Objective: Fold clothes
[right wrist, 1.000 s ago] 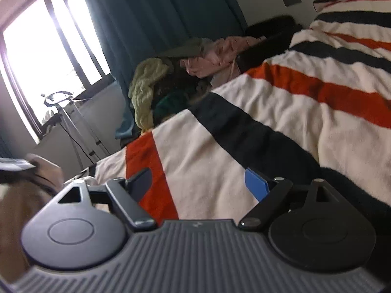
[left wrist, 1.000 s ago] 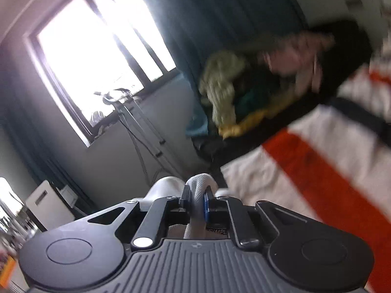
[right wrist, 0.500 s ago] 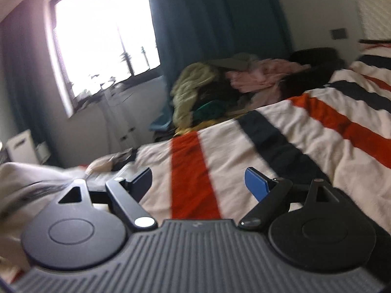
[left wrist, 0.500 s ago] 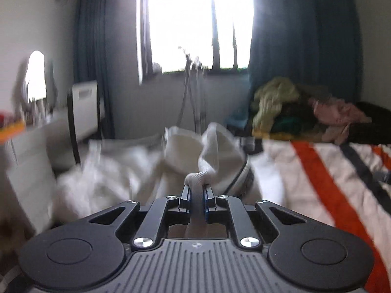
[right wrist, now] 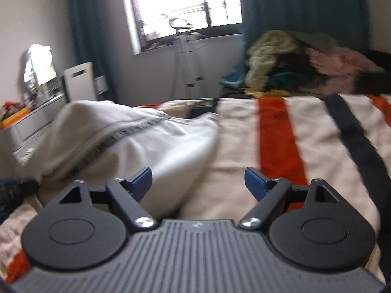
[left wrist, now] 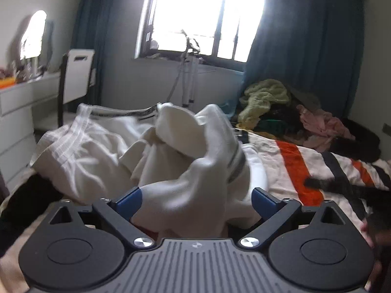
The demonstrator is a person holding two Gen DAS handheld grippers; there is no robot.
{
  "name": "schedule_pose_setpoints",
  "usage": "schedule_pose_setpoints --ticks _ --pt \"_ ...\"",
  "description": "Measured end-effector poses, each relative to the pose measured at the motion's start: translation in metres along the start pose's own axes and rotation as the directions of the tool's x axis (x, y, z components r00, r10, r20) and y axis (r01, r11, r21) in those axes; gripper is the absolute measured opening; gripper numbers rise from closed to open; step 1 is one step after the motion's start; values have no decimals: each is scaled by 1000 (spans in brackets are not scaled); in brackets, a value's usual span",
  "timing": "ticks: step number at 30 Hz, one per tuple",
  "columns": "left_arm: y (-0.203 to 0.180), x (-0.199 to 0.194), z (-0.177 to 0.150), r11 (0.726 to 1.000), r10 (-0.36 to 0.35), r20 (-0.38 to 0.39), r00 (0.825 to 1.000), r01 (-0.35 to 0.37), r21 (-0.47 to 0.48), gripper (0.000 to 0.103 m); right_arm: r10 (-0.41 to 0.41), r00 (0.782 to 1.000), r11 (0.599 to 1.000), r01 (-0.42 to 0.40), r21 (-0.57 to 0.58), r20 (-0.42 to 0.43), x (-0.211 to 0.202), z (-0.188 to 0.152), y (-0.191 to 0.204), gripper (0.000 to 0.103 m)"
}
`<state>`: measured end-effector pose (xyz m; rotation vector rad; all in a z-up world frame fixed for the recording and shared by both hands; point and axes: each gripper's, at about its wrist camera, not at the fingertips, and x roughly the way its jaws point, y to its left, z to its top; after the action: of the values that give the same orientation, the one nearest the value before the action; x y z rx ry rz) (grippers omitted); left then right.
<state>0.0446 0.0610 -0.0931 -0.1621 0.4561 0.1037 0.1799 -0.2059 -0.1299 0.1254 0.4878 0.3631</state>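
White garment (left wrist: 156, 161) centre frame: soft, light, bunched; grip at ribbed hem, upper left. L gripper (left wrist: 196, 201) and R gripper (right wrist: 198, 182) both wide open, holding nothing.

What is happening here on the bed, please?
A person is folding clothes with a handheld gripper in each hand. A white garment lies crumpled on the striped blanket. The left gripper is open, with a fold of the garment bunched between its fingers but not clamped. The right gripper is open too and holds nothing, low over the blanket beside the garment's edge. A pile of other clothes waits at the far end.
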Motion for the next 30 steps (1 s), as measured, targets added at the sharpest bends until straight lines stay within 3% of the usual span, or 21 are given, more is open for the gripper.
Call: schedule_pose_setpoints --ticks 4,10,13,15,18,20,21,22,25,28,30 --pt "20 13 1 996 -3 25 1000 5 -92 103 85 994 996 -83 29 -67 61 57 29 84" --pt "49 40 -1 975 -3 83 997 21 -223 103 59 979 998 -65 -23 -196 188 130 91 80" --pt "45 58 -7 982 17 140 990 10 -188 103 35 947 997 -55 -55 -320 257 149 115 80" --pt "41 69 -11 990 6 157 988 16 -140 103 3 937 994 -42 -105 -350 288 153 129 80" --pt "37 81 -17 994 -18 155 988 35 -105 103 -57 904 983 -22 -180 -423 323 142 143 77" --pt "40 87 -19 991 -33 154 987 53 -124 103 -62 876 979 -40 -200 -478 339 130 146 61" --pt "43 89 -20 989 -40 152 988 61 -137 103 -56 865 978 -52 -201 -498 344 124 147 28" --pt "46 92 -21 986 -44 148 988 67 -150 103 -64 863 977 -47 -207 -501 345 120 146 7" --pt "52 97 -23 981 -55 141 989 80 -179 103 -69 910 983 -9 -184 -410 323 129 137 6" --pt "54 96 -23 978 -62 149 987 90 -187 103 -90 955 988 49 -150 -282 282 160 116 6" --pt "50 93 -22 981 -61 150 987 87 -174 103 -110 974 990 90 -110 -196 246 185 91 6"
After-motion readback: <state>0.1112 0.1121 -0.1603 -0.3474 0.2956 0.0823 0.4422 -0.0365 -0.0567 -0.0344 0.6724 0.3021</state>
